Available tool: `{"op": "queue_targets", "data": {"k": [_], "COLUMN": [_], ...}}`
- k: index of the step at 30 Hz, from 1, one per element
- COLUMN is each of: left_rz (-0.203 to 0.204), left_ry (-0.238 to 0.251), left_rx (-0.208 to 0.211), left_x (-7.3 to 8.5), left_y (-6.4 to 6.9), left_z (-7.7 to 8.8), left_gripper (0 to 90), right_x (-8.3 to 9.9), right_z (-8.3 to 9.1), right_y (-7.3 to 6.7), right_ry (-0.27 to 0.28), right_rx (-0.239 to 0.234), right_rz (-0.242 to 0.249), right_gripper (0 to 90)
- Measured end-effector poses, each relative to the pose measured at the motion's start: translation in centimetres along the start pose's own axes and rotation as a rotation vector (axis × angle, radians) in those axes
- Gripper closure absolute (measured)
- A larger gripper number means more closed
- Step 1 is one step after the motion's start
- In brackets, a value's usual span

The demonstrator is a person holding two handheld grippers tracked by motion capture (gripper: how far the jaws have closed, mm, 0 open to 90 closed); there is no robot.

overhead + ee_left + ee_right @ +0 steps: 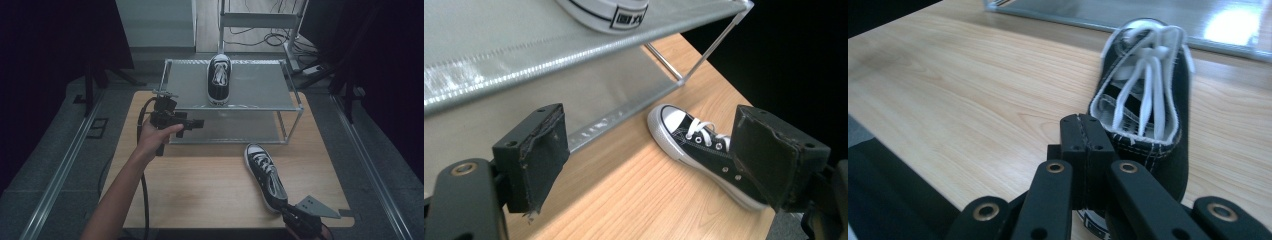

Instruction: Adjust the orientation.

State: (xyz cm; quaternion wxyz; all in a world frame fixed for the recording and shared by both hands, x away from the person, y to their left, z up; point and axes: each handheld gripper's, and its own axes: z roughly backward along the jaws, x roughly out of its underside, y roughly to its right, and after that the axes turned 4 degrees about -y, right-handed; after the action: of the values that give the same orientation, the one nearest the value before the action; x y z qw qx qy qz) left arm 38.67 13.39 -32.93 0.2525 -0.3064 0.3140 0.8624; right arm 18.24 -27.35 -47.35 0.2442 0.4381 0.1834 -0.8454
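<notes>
**Right gripper pinches the sneaker's heel; left gripper hangs open by the rack**

Your right gripper [295, 218] sits at the near right edge of the wooden table [200, 185], and its jaws are pressed together on the back collar of the black high-top sneaker [265, 176]. In the right gripper view the two pads meet flat on the heel fabric of this sneaker [1148, 115], with the white laces running away from you toward the toe. The shoe lies on the table top just in front of the metal shoe rack [250, 107], its white toe cap pointing at the rack's lower shelf.

Your left gripper [192, 123] is held in your left hand [156, 136] at the rack's near left corner, above the table. Its jaws stand spread with nothing between them. A second matching sneaker [219, 79] stands on the rack's top shelf, toe toward you.
</notes>
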Motion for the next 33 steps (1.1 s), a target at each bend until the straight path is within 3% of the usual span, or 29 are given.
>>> {"op": "queue_targets", "data": {"k": [4, 7, 12, 17, 18, 19, 23, 24, 26, 28, 31, 33], "left_rz": [0.0, -0.005, -0.007, -0.003, -0.002, -0.001, -0.005, -0.007, -0.004, -0.008, -0.019, -0.025], "left_ry": [0.008, 0.009, -0.003, -0.008, -0.008, -0.008, -0.009, -0.009, -0.012, -0.02, -0.029, -0.029], "left_rx": [0.003, 0.004, 0.004, 0.007, 0.004, 0.006, 0.004, 0.003, 0.01, 0.011, 0.015, 0.013], "left_x": [0.5, 0.7, 1.1, 1.5, 1.5, 1.5, 1.7, 1.9, 2.1, 2.3, 2.5, 2.6], "left_y": [0.0, -0.1, -0.3, -0.6, -0.6, -0.7, -0.5, -0.4, -0.4, -0.3, -0.1, -0.1], "left_z": [0.2, 0.5, 0.5, 0.5, 0.5, 0.5, 0.3, 0.2, -0.1, -0.4, -0.8, -1.0], "left_gripper": [15.9, 16.0, 16.1, 16.1, 16.1, 16.1, 16.2, 16.2, 16.3, 16.5, 16.4, 16.5], "right_x": [0.1, 0.5, 0.5, -0.2, -0.6, -1.6, -3.8, -4.4, -5.5, -6.4, -7.5, -8.2], "right_z": [0.4, 0.6, 0.0, 0.4, 0.6, 1.2, 1.9, 1.9, 1.5, 0.8, -0.4, -1.1], "right_y": [0.9, 2.4, 3.4, 2.6, 2.4, 2.4, 3.0, 3.2, 3.8, 4.5, 5.3, 6.1], "right_ry": [0.004, 0.006, -0.017, 0.012, 0.025, 0.05, 0.06, 0.043, 0.005, -0.026, -0.072, -0.091], "right_rx": [0.017, 0.059, 0.054, 0.037, 0.035, 0.02, 0.017, 0.02, 0.023, -0.013, -0.024, -0.046], "right_rz": [-0.019, -0.057, -0.081, -0.049, -0.047, -0.04, -0.032, -0.012, 0.008, 0.02, 0.047, 0.031], "right_gripper": [90.0, 90.0, 89.6, 77.1, 72.4, 62.0, 46.2, 40.2, 36.6, 28.8, 27.4, 26.6]}}
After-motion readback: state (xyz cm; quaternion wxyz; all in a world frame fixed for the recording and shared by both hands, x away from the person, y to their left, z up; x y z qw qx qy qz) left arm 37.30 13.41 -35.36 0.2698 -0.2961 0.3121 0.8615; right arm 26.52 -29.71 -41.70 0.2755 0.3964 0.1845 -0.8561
